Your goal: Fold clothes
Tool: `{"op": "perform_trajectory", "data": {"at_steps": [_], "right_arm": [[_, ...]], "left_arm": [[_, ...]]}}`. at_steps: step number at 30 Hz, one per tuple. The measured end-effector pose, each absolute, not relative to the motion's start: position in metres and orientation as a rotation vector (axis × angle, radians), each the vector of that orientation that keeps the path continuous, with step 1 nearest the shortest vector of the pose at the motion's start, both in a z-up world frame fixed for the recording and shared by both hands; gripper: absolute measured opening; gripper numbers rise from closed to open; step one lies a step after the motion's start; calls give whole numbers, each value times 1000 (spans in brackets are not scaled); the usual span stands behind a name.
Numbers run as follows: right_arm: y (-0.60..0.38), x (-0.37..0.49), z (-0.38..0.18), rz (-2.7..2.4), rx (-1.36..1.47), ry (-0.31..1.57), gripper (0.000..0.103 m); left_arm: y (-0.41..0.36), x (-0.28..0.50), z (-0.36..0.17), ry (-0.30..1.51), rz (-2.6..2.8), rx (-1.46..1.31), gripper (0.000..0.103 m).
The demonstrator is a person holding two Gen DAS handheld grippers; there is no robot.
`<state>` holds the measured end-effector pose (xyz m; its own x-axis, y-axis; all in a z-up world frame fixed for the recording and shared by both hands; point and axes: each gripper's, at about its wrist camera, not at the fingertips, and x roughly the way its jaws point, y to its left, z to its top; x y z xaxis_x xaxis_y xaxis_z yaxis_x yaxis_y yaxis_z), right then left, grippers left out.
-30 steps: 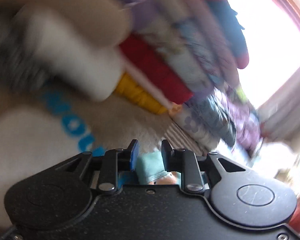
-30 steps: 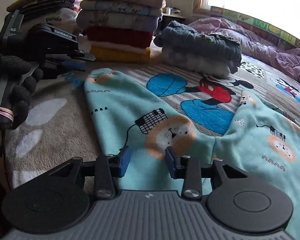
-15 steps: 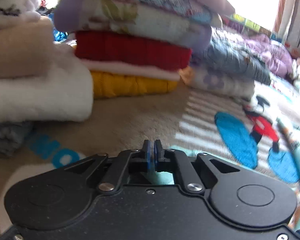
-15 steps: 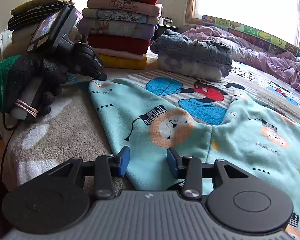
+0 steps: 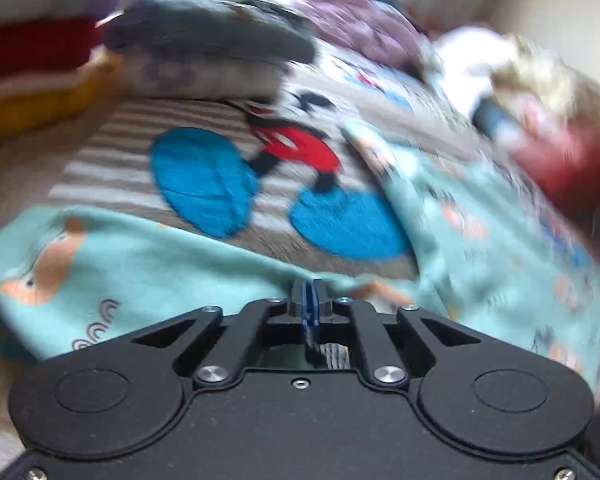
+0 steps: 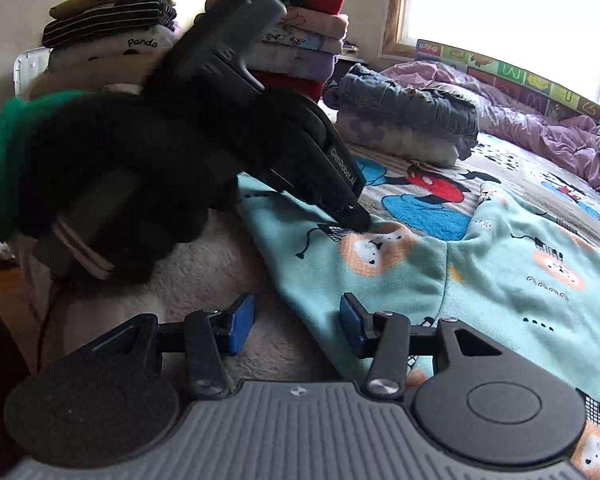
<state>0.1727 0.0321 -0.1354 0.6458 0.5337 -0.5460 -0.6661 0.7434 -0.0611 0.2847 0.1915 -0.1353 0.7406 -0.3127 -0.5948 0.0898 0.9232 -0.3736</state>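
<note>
The teal lion-print garment (image 6: 480,276) lies flat on the bed (image 6: 204,264), spread over a cartoon-mouse blanket (image 6: 420,200), and its long axis runs from the near left corner away to the right. The left tongs (image 6: 360,224) are the ones on the cloth: their tips press down on it at a lion print, pinched shut with a fold of teal fabric apparently nipped between them. In the blurred left wrist view the left tongs (image 5: 309,304) show no gap at all. The right tongs (image 6: 296,322) sit at the garment's near edge, jaws opening — the left pad over bare bedding, the right pad over teal cloth, the edge between them but not gripped. So the hem lies straight ahead of the right tongs.

Count: one garment being folded, two tongs, and three stacks of folded clothes (image 6: 296,40) behind — one tall, two shorter.
</note>
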Motion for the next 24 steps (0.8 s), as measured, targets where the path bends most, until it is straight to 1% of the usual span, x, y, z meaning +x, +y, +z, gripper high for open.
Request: {"op": "perform_trajectory", "data": {"at_steps": [2, 4, 5, 6, 10, 15, 16, 17, 21, 24], "right_arm": [[26, 169, -131, 713, -260, 538, 49], [17, 164, -128, 722, -238, 544, 48], [11, 161, -127, 723, -225, 547, 48], [4, 159, -127, 721, -205, 553, 48], [-33, 161, -118, 692, -68, 579, 47], [-92, 184, -106, 596, 116, 598, 48], [-106, 191, -103, 571, 165, 599, 48], [-120, 199, -101, 545, 212, 598, 48], [-173, 229, -98, 464, 370, 597, 48], [-203, 252, -100, 432, 414, 618, 49]], "left_arm": [[194, 282, -123, 656, -268, -353, 8], [190, 284, -120, 643, -388, -414, 26], [186, 287, -121, 641, -437, -431, 41], [179, 289, -121, 645, -464, -433, 42], [153, 297, -118, 668, -470, -392, 42], [130, 305, -107, 635, -464, -310, 41], [123, 309, -107, 635, -482, -298, 39], [116, 313, -108, 637, -504, -286, 35], [91, 325, -115, 672, -598, -233, 35], [83, 335, -126, 720, -606, -211, 35]]}}
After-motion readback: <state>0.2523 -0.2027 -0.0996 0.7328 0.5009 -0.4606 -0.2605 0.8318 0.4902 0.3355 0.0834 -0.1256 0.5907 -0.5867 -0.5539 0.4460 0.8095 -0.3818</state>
